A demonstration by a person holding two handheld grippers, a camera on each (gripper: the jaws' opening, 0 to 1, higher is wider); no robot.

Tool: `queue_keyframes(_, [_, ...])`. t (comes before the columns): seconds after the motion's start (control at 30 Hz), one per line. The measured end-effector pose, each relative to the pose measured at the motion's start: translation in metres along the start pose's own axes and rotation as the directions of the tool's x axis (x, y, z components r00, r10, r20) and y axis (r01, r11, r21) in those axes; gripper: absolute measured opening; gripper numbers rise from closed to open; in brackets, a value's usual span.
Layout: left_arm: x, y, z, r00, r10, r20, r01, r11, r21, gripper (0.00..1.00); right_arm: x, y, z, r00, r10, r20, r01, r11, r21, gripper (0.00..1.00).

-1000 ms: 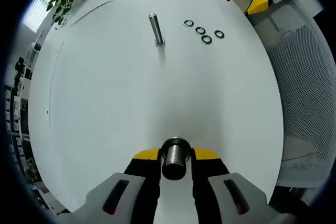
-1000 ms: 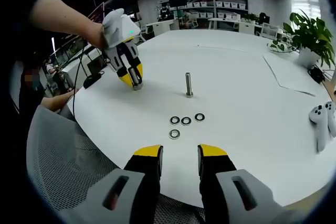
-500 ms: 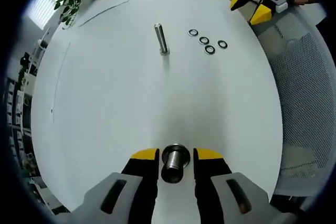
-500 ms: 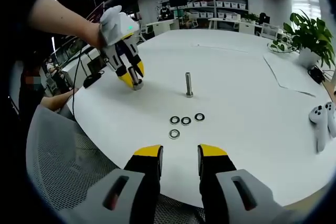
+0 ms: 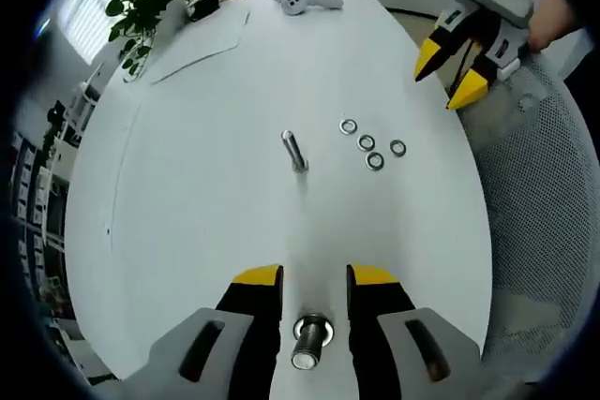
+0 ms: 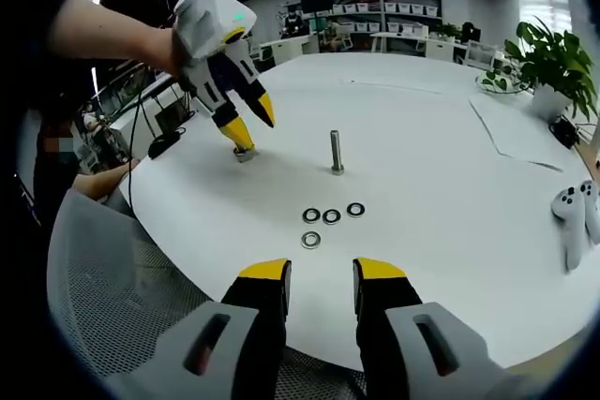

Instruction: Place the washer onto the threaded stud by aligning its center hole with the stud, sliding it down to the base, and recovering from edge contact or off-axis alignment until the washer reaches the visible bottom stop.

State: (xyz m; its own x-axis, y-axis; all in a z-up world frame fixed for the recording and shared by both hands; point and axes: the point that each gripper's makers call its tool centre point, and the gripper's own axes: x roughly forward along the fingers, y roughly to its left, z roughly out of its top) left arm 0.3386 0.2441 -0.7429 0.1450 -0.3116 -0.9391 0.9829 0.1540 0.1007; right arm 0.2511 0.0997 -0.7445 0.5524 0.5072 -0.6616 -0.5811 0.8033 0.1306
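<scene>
Four washers (image 6: 330, 217) lie flat in a cluster on the white table (image 6: 450, 175), just in front of the threaded stud (image 6: 337, 152), which stands upright, long axis vertical. A second, shorter stud (image 5: 310, 342) stands between the left gripper (image 5: 314, 280) jaws, which are spread and grip nothing. The right gripper (image 6: 322, 274) hovers part-open and empty near the table edge. Risk ahead: a thin, flat washer may slip from the pinch or catch tilted on the threads.

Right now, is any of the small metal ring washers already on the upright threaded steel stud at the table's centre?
No: in the right gripper view the four washers lie flat on the white table, apart from the stud, whose shaft is bare.
</scene>
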Motion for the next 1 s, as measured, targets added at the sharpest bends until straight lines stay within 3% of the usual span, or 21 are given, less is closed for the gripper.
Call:
queue_keyframes(0.47, [0.023,-0.027,0.038,0.998,-0.058,0.02,0.057,0.998,0.037,0.24,0.0,-0.001,0.002,1.0,-0.002,0.007,0.002,1.0,0.012,0.3])
queue_keyframes(1.0, [0.054,-0.041,0.056,0.993,-0.117,0.023,0.116,0.993,0.037,0.22,-0.001,-0.002,0.006,1.0,0.001,0.03,-0.001,1.0,0.024,0.3])
